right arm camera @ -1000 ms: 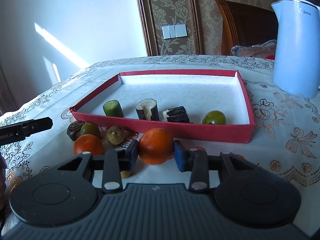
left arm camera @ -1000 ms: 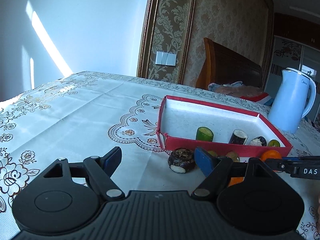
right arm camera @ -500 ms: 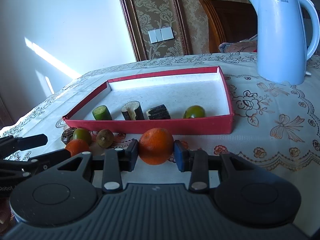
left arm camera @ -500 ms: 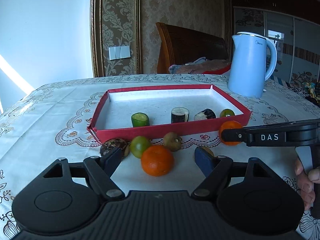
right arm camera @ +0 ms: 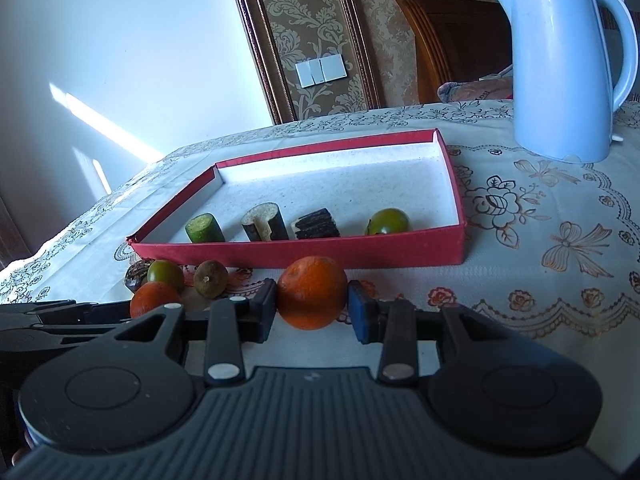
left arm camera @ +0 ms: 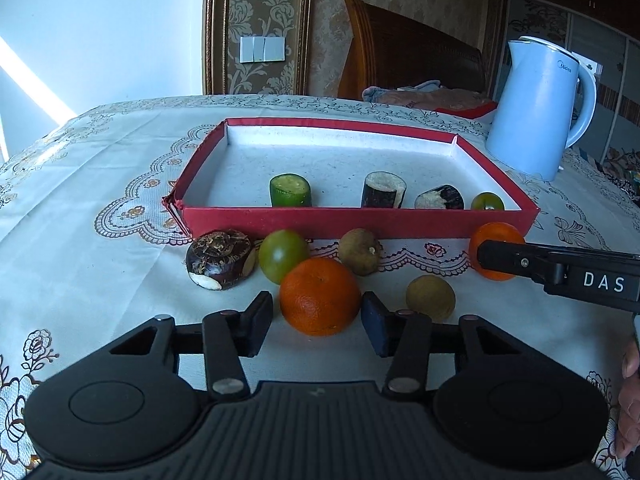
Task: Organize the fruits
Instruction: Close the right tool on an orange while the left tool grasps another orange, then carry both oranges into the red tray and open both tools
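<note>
left gripper point(left arm camera: 318, 322): bottom centre of its view, jaws closing around an orange point(left arm camera: 320, 296), pads not quite touching yet, probably lining up a pick.
right gripper point(right arm camera: 312, 312): clamped on the other orange point(right arm camera: 312, 292), low centre, looks ready to lift.
loose fruit: green one point(left arm camera: 283, 255) and two brown ones wait mid-frame.
red tray point(left arm camera: 360, 222): further back, four pieces already lined along its front wall.
kettle point(left arm camera: 540, 108): upper right, off to the side.

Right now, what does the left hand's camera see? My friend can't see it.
The left gripper is closing around an orange on the tablecloth. Behind it sits a red tray with four pieces inside; the right gripper holds another orange.
</note>
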The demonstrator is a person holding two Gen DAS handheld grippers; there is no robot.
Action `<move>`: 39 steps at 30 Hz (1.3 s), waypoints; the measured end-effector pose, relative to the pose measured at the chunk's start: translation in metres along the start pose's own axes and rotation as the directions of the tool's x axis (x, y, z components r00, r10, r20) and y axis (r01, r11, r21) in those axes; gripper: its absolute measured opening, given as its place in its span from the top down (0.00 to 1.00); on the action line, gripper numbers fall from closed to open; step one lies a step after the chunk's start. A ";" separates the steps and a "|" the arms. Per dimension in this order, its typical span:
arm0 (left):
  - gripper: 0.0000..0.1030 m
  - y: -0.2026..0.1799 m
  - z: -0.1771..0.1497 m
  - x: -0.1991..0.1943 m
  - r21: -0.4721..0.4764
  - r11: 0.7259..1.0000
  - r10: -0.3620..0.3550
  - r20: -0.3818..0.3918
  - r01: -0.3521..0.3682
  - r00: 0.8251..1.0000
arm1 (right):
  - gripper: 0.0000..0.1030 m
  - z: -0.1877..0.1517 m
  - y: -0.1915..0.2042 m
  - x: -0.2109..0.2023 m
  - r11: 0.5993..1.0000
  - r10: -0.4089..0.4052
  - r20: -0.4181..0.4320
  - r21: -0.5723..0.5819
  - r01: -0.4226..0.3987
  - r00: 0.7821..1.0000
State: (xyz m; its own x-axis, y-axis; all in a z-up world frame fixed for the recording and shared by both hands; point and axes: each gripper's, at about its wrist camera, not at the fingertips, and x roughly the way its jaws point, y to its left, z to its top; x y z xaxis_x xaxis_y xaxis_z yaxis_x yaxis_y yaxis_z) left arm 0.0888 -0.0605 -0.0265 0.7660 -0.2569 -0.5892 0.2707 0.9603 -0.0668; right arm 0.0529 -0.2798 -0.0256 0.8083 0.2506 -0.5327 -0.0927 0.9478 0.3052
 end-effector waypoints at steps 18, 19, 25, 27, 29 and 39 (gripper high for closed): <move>0.60 -0.019 -0.001 -0.013 0.048 0.998 0.037 0.072 -0.041 0.997 | 0.65 0.000 0.001 0.000 1.000 -0.004 0.003 -0.006 0.004 1.000; 0.60 -0.020 -0.001 -0.014 0.049 0.998 0.040 0.078 -0.044 0.996 | 0.65 0.000 0.001 0.000 1.000 -0.005 0.004 -0.006 0.005 1.000; 0.60 -0.031 0.005 -0.018 0.057 0.995 0.072 0.115 -0.079 0.991 | 0.65 -0.001 0.003 0.000 1.000 -0.013 0.003 -0.015 0.013 1.000; 0.60 -0.033 0.008 -0.019 0.054 0.994 0.086 0.129 -0.093 0.988 | 0.65 0.000 0.004 0.000 1.000 -0.016 0.003 -0.017 0.016 1.000; 0.60 -0.034 0.011 -0.021 0.051 0.992 0.102 0.151 -0.111 0.983 | 0.65 -0.001 0.004 0.000 1.000 -0.018 0.002 -0.020 0.018 1.000; 0.60 -0.037 0.031 -0.013 0.035 0.986 0.152 0.208 -0.162 0.966 | 0.65 -0.001 0.004 -0.001 0.999 -0.022 0.004 -0.024 0.022 1.000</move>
State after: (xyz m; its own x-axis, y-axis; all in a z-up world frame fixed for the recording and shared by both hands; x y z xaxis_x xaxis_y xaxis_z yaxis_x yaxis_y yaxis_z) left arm 0.0869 -0.0964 0.0080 0.9027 -0.1253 -0.4116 0.1630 0.9850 0.0576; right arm 0.0513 -0.2756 -0.0248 0.8127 0.2286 -0.5360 -0.0884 0.9575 0.2744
